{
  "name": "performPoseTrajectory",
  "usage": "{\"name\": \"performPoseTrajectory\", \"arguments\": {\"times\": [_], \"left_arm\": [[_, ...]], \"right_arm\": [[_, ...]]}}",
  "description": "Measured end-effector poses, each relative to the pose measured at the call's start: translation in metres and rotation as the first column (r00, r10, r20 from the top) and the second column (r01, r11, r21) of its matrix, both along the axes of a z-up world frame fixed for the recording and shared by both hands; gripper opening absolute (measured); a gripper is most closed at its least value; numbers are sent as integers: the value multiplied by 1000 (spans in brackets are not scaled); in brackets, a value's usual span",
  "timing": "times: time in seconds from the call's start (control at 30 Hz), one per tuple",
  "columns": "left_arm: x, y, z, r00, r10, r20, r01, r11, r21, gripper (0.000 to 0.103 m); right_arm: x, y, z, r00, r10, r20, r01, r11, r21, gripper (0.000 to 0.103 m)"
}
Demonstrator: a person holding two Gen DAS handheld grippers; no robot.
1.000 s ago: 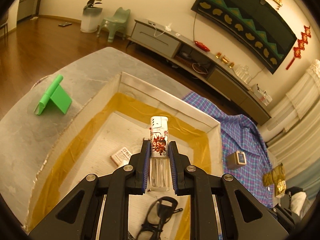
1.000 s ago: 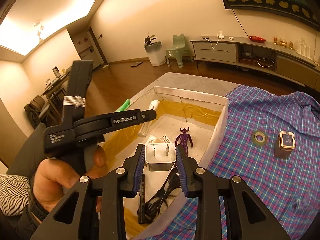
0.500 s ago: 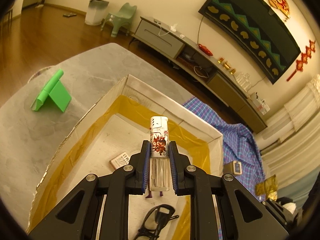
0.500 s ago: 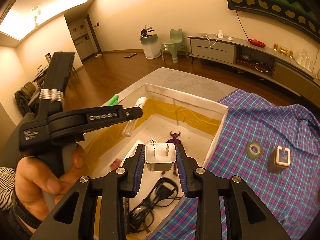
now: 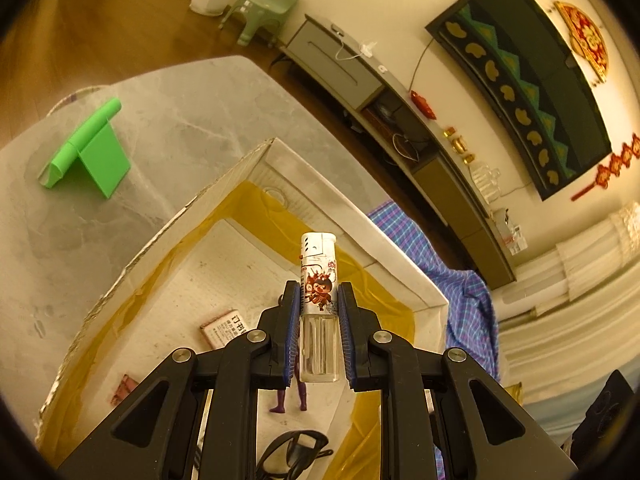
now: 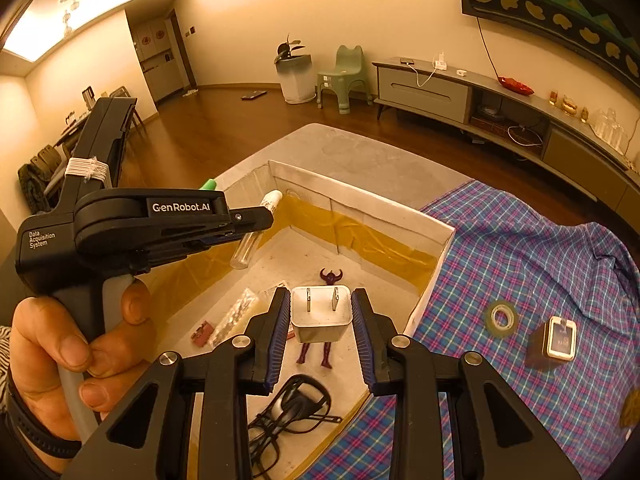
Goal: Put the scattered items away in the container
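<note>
Both claws have drifted further over the white cardboard box [image 5: 404, 276] since the earlier frames. Left wrist view: the left claw [image 5: 319, 322] grips a clear plastic lighter [image 5: 319, 312] with a cartoon print, above the box's yellow-taped floor. A green folded stand [image 5: 86, 152] sits on the grey marble worktop [image 5: 192, 120]. Right wrist view: the right claw [image 6: 321, 326] clamps a white two-prong charger [image 6: 321, 314] over a purple figurine [image 6: 316, 350] and black glasses [image 6: 288, 412]. The other handle reads "GenRobot.AI".

One box [image 6: 424, 300]. One lighter [image 5: 319, 280]. One plug adapter [image 6: 321, 314]. One purple figure [image 6: 330, 278]. One pair of glasses [image 6: 292, 412]. One tape roll [image 6: 501, 318]. One green stand [image 5: 90, 152]. Two grippers: left gripper [image 5: 319, 308], right gripper [image 6: 320, 320]. One checked cloth [image 6: 540, 280].
</note>
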State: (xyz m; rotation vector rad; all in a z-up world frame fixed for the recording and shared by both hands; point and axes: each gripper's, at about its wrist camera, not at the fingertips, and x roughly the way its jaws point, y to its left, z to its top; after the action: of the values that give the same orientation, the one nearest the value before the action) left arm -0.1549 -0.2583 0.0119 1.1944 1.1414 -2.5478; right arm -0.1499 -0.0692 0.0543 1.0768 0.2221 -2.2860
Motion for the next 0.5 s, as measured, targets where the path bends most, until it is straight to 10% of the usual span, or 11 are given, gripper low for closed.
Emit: {"name": "performPoseTrajectory", "arguments": {"times": [0.5], "left_arm": [[-30,5,-22,994,50,96,-44,997,-66,20]], "right_arm": [[-43,-16,-38,1000,27,7,-28,981,190,33]]}}
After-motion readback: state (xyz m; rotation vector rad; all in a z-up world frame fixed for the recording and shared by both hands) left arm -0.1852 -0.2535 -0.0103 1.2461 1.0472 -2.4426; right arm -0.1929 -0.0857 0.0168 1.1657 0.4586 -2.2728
